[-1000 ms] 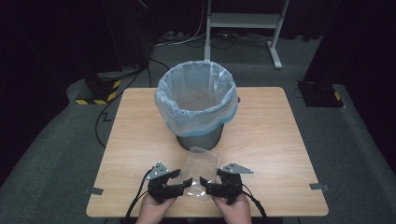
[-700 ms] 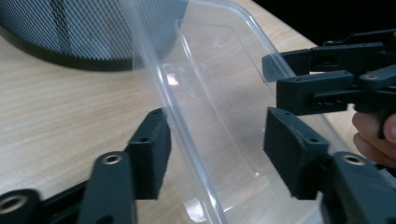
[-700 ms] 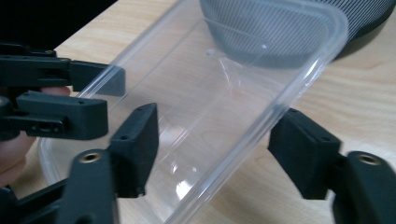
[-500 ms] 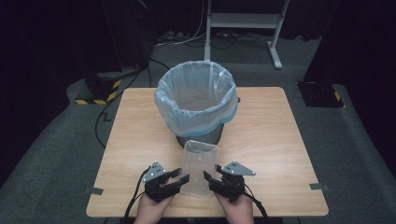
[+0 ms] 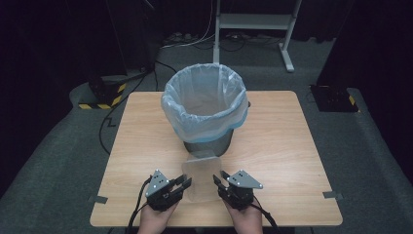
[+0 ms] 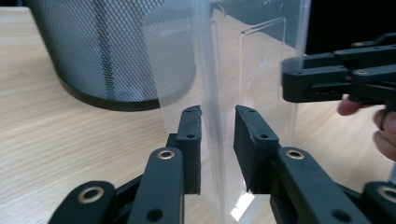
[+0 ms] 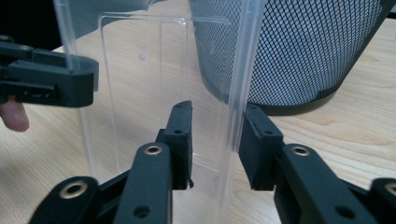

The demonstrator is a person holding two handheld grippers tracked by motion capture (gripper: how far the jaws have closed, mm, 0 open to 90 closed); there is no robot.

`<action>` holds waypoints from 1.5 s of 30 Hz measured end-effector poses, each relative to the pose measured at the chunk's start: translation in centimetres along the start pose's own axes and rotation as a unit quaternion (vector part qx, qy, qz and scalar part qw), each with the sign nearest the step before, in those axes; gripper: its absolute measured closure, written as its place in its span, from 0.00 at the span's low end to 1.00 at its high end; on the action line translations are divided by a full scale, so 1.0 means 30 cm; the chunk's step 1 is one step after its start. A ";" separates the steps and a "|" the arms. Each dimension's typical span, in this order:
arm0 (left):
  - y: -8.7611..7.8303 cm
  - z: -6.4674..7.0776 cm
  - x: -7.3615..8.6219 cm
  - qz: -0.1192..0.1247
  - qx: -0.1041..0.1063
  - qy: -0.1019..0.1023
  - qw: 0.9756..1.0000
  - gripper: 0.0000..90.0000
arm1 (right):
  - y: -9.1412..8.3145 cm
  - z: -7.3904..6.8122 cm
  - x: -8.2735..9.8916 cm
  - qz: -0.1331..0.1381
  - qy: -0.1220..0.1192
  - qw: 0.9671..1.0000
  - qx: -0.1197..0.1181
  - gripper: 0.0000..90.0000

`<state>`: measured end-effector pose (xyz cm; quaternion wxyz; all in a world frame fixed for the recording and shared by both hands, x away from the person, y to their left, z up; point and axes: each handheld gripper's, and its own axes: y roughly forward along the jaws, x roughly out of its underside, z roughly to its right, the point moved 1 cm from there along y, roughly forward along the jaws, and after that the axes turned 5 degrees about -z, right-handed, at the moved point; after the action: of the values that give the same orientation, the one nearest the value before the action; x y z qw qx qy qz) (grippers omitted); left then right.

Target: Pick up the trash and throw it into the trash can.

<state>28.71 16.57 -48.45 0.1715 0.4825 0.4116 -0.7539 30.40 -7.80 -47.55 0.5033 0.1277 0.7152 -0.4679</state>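
Observation:
A clear plastic container (image 5: 202,173) is held up off the wooden table (image 5: 287,146), just in front of a black mesh bin (image 5: 207,141) lined with a pale blue bag. My left gripper (image 5: 187,184) pinches its left wall and my right gripper (image 5: 217,179) its right wall. In the left gripper view the jaws (image 6: 218,121) have just been closing on the thin clear wall (image 6: 212,70), and the right gripper (image 6: 336,79) shows across from them. The right gripper view has its jaws (image 7: 215,116), also just closing, on the other wall (image 7: 238,70).
The bin (image 6: 107,51) stands close behind the container, near the table's middle. Bare table lies to both sides of it. Beyond the table are dark floor, cables and a white stand's feet (image 5: 287,58).
The container lay low on the table between open jaws a second ago. Both grippers have closed on its side walls and raised it, tilting it more upright.

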 end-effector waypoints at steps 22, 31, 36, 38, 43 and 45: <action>-0.034 0.078 -0.059 0.085 -0.020 0.049 0.995 0.88 | -0.098 0.030 -0.033 0.076 -0.026 0.997 0.000 0.80; -0.053 0.155 -0.139 0.122 -0.044 0.085 0.988 0.89 | -0.149 0.071 -0.069 0.105 -0.031 0.994 -0.004 0.80; -0.068 0.181 -0.190 0.138 -0.053 0.097 0.984 0.89 | -0.176 0.093 -0.111 0.125 -0.035 0.991 -0.006 0.79; -0.075 0.185 -0.210 0.144 -0.053 0.096 0.984 0.89 | -0.180 0.094 -0.121 0.131 -0.037 0.991 -0.005 0.79; -0.099 0.186 -0.259 0.161 -0.057 0.106 0.980 0.90 | -0.207 0.089 -0.172 0.143 -0.043 0.989 -0.001 0.80; -0.110 0.187 -0.281 0.170 -0.059 0.111 0.977 0.90 | -0.217 0.086 -0.195 0.152 -0.047 0.987 0.002 0.79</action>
<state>27.26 12.99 -38.53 0.2787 0.6154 0.3839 -0.6294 30.40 -11.60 -39.27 0.6016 0.2137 0.6616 -0.3932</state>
